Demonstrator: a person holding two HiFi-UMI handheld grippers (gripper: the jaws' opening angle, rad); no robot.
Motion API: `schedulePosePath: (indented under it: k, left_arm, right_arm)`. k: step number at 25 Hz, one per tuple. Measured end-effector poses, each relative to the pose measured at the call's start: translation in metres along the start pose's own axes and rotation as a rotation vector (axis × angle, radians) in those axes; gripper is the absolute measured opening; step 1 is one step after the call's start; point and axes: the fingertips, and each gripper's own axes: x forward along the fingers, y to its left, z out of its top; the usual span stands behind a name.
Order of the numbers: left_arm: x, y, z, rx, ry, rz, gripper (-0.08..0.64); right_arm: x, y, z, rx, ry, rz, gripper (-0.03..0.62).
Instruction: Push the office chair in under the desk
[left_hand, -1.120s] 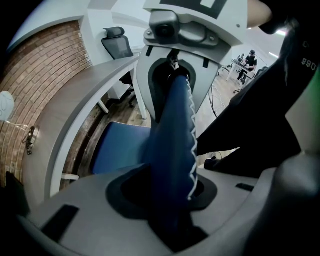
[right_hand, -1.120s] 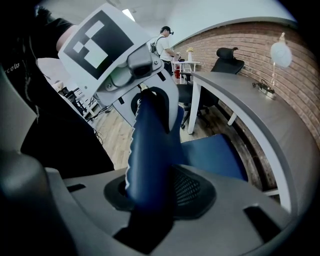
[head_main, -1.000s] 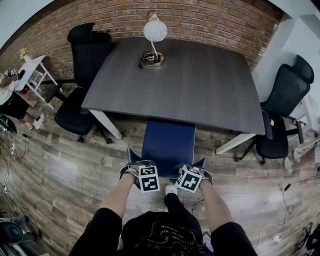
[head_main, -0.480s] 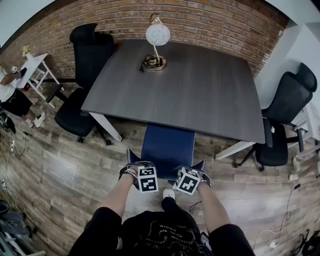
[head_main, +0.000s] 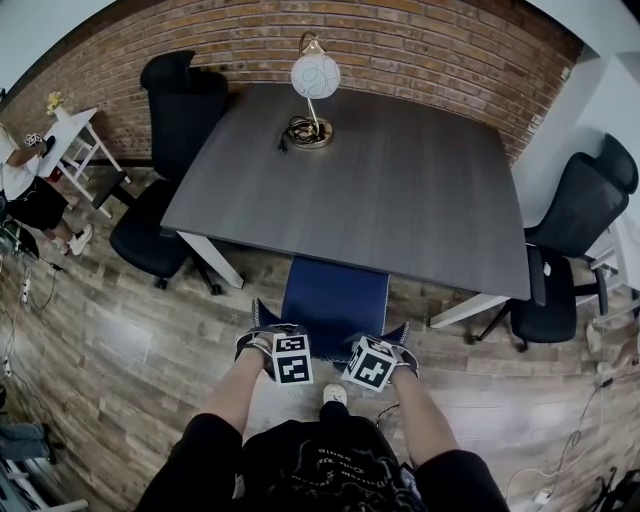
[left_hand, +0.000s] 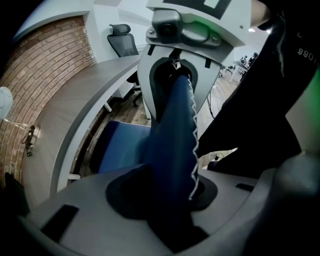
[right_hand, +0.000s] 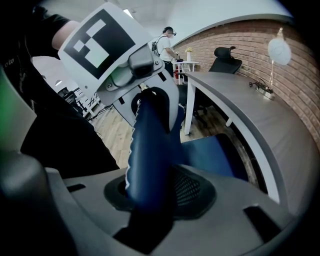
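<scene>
Nearby, black chair (head_main: 165, 150) beside desk (head_main: 400, 190), lamp (head_main: 314, 80) on top, blue chair (head_main: 335, 295) partly under

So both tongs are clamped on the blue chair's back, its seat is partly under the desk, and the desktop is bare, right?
Not bare: the head view shows a lamp with a white globe shade standing near the far edge of the desktop. The rest holds: the left tongs and right tongs are clamped on the back of the blue chair, seat partly under the desk.
</scene>
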Motion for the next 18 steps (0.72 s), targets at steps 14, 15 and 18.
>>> schedulePosePath:
  k: [14, 15, 18]
  left_arm:
    - [0.001, 0.019, 0.004, -0.007, 0.003, -0.008, 0.149]
    - [0.001, 0.02, 0.004, -0.008, 0.002, -0.006, 0.149]
    - [0.001, 0.024, 0.005, -0.009, 0.005, -0.005, 0.149]
  right_arm:
    - [-0.002, -0.021, 0.005, -0.019, -0.013, 0.003, 0.14]
    - [-0.002, -0.022, 0.005, -0.02, -0.014, 0.003, 0.14]
    - [-0.002, -0.025, 0.005, -0.018, -0.013, 0.002, 0.14]
